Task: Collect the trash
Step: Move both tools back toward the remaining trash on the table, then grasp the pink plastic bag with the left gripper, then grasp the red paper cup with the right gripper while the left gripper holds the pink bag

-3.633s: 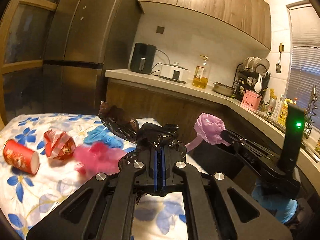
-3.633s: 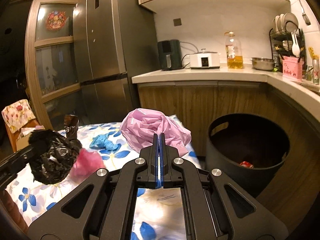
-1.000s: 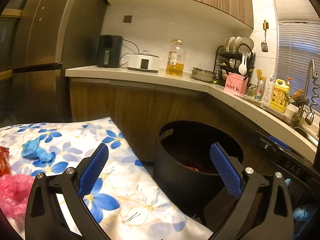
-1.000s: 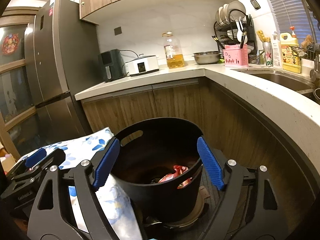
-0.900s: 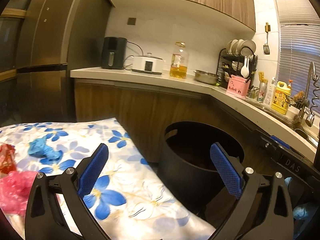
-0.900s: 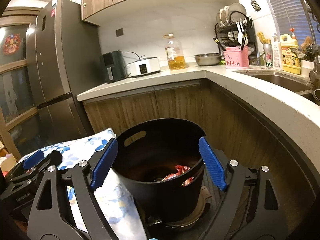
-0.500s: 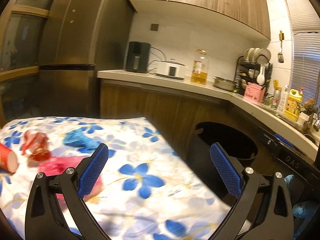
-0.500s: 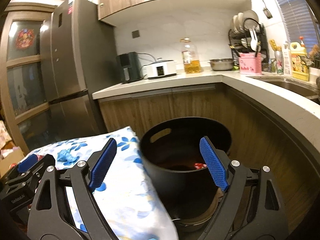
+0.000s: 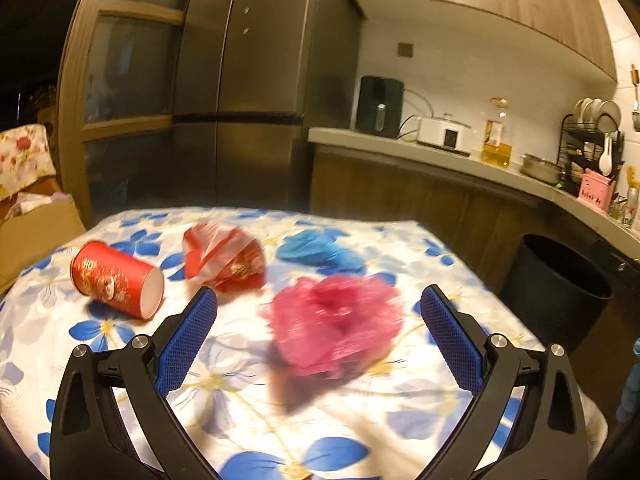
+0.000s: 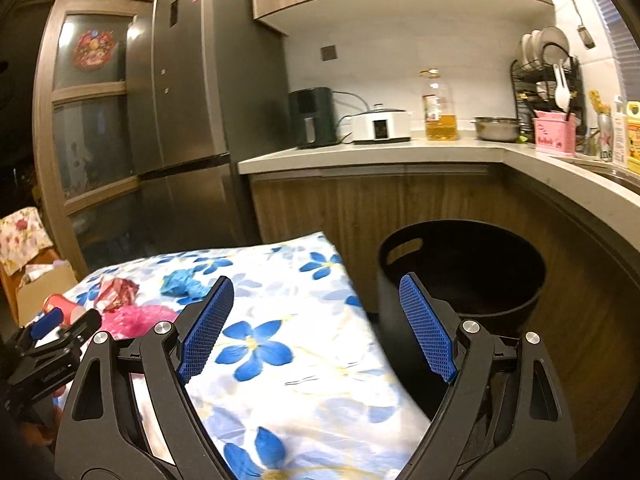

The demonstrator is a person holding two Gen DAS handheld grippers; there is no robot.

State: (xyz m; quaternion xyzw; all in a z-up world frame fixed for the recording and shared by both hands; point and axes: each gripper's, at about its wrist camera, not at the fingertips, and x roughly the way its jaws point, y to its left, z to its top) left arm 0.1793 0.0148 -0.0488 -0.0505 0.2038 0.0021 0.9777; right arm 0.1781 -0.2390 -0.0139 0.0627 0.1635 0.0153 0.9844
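Note:
My left gripper [image 9: 318, 300] is open above the floral tablecloth [image 9: 224, 412], with a crumpled pink bag [image 9: 336, 324] lying on the cloth just beyond and between its fingers, untouched. A red paper cup [image 9: 116, 278] lies on its side at the left, a red wrapper [image 9: 224, 258] behind the gap, a blue crumpled piece [image 9: 320, 250] further back. My right gripper [image 10: 316, 288] is open and empty over the table's right edge, beside the black trash bin [image 10: 460, 276]. The left gripper [image 10: 56, 332] shows at the far left of the right wrist view.
A tall steel fridge [image 9: 248, 92] stands behind the table. The L-shaped counter [image 10: 380, 156] carries an air fryer, a cooker, an oil bottle, a bowl and a dish rack. A cardboard box [image 9: 36, 228] sits left of the table.
Both grippers let go of their bags, the black one and the light pink one, and stand open. Both views have swung left from the bin to the table, and the pink bag now lies before the left gripper.

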